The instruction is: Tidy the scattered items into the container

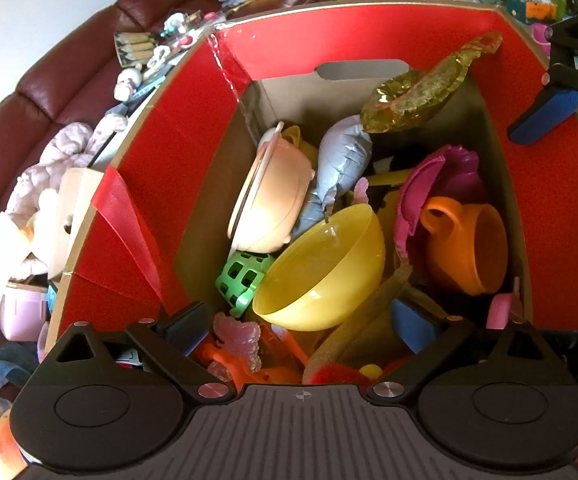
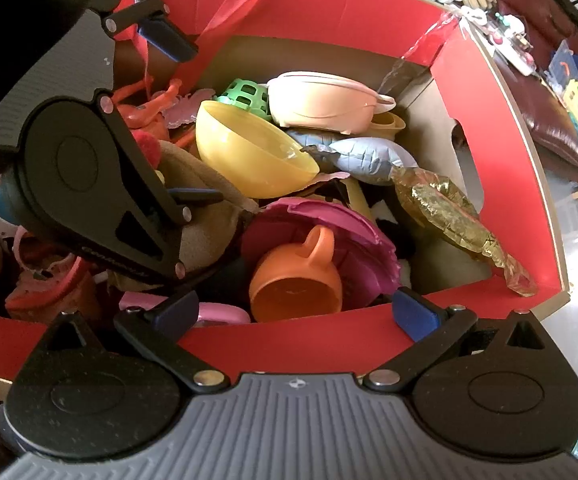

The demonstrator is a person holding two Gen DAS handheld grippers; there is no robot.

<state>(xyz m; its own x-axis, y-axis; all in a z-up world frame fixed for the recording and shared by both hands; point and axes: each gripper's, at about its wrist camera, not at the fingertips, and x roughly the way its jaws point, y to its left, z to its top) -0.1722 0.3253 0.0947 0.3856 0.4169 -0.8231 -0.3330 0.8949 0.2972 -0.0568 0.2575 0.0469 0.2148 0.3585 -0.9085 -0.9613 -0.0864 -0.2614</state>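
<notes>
Toys fill the red-flapped cardboard box in the left wrist view, which looks almost straight down into it. The left gripper hangs over the pile with its blue pads spread wide and nothing between them, so it reads as released, most likely just after a drop or while choosing a spot. At the centre a yellow bowl lies tipped on its side; at ten o'clock from it a pale pink bowl leans against the box wall, at nine o'clock a green lattice ball is wedged below both, and at three o'clock an orange cup rests on its side against a magenta plate. A gold foil balloon drapes towards the far flap at one o'clock, propped there because the heap beneath holds it up. Outside the box at nine o'clock, soft toys and small items still sit on a maroon sofa, so the tidying looks unfinished. In the right wrist view, the right gripper hovers over the near flap, pads wide apart and empty, also released. The orange cup lies just beyond it at twelve o'clock, mouth towards the camera, with the yellow bowl further in at eleven o'clock. The left gripper reaches in from ten o'clock, above a brown plush toy.
</notes>
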